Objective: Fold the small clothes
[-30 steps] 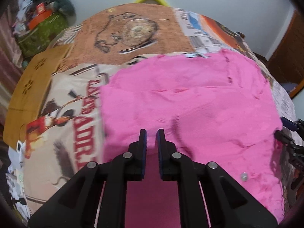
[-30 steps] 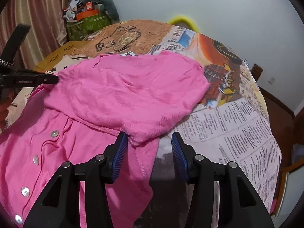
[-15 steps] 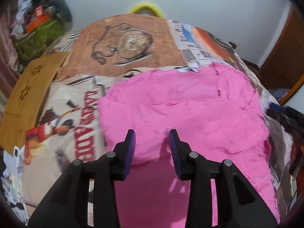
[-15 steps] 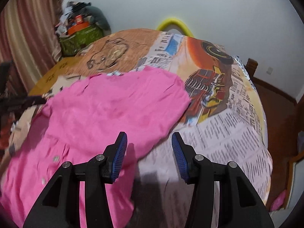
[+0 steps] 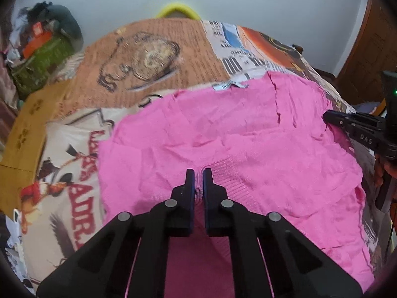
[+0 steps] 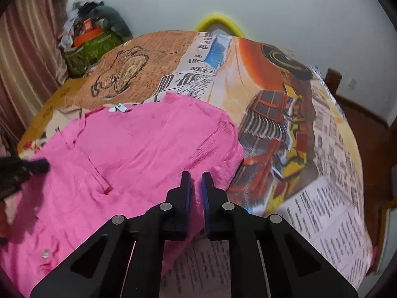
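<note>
Cardigan: we see the pink cardigan point(image 5: 248, 134) spread flat on the desk point(image 5: 153, 57), which is covered in printed newspaper sheets.
Long axis: it runs away from us, with the collar tag point(image 6: 119, 108) at the far end and the hem toward us.
Folded part: a sleeve lies doubled over the body, its ribbed cuff point(image 5: 223, 171) near the middle.
Left tool: our left tool point(image 5: 197, 182) has its jaws pinched nearly together on that ribbed cuff.
Right tool: our right tool point(image 6: 196, 186) has its jaws nearly closed on the cardigan's right-hand edge.
Buttons: one button point(image 6: 45, 252) shows near the lower left in the right view.
Background: a yellow hoop point(image 6: 219, 22) stands behind the desk.
</note>
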The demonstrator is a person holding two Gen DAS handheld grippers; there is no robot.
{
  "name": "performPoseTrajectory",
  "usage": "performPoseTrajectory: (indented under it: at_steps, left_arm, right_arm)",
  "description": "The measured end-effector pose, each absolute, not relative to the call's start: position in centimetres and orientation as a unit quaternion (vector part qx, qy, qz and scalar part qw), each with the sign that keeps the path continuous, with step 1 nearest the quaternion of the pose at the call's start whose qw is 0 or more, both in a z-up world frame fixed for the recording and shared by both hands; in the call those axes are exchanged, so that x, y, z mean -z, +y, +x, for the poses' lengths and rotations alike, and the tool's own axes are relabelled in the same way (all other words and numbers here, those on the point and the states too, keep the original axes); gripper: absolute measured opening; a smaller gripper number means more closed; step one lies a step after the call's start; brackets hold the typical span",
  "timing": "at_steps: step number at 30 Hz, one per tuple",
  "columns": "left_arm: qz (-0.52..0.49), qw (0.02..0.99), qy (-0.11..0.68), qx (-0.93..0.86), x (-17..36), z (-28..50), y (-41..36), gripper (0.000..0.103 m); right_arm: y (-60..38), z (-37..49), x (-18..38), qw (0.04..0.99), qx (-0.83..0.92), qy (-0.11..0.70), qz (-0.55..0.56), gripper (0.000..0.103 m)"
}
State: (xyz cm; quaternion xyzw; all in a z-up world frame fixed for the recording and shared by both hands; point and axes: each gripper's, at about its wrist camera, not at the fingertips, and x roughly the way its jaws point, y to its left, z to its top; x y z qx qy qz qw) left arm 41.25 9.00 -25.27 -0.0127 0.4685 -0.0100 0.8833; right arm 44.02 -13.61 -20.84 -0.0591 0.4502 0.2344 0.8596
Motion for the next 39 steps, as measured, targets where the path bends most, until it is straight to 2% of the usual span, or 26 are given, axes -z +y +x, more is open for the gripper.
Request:
performPoseTrajectory:
  at_steps: [4, 9, 12, 13, 14, 20, 23, 28, 35, 39]
  left_arm:
    - [-0.015, 0.876, 0.481, -0.005, 25.7, 41.2, 10.0, 0.006]
    - [-0.006, 0.872, 0.489, -0.009, 24.8, 40.0, 10.2, 0.012]
    - [-0.014, 0.877, 0.481, -0.013, 23.3, 38.5, 10.9, 0.028]
    - [-0.018, 0.878, 0.479, -0.014, 22.9, 38.0, 11.2, 0.037]
    - [-0.022, 0.879, 0.476, -0.016, 22.5, 37.4, 11.6, 0.040]
    - [-0.051, 0.871, 0.488, -0.038, 21.1, 33.5, 14.3, 0.045]
    - [-0.050, 0.866, 0.494, -0.051, 21.1, 31.2, 14.9, 0.050]
    - [-0.063, 0.851, 0.520, -0.046, 22.5, 28.1, 14.8, 0.054]
    - [-0.074, 0.823, 0.564, -0.013, 26.1, 25.2, 12.5, 0.054]
    - [-0.082, 0.830, 0.551, -0.009, 26.1, 23.9, 11.7, 0.053]
  right_arm:
    - [-13.7, 44.4, 20.8, 0.860, -0.232, 0.450, -0.058, 0.006]
    - [-13.8, 43.5, 19.9, 0.854, -0.239, 0.459, -0.052, 0.007]
    - [-14.3, 41.8, 18.5, 0.853, -0.247, 0.456, -0.054, 0.021]
    - [-14.4, 41.4, 18.2, 0.854, -0.249, 0.454, -0.054, 0.030]
    - [-14.7, 40.7, 17.6, 0.855, -0.252, 0.450, -0.054, 0.037]
    - [-16.0, 36.1, 15.4, 0.851, -0.272, 0.445, -0.058, 0.040]
    - [-16.6, 33.8, 15.3, 0.850, -0.272, 0.448, -0.059, 0.049]
    - [-17.0, 30.7, 16.4, 0.833, -0.277, 0.475, -0.056, 0.050]
    - [-16.9, 26.5, 19.5, 0.806, -0.282, 0.517, -0.067, 0.050]
    - [-17.0, 25.5, 21.0, 0.792, -0.281, 0.539, -0.051, 0.050]
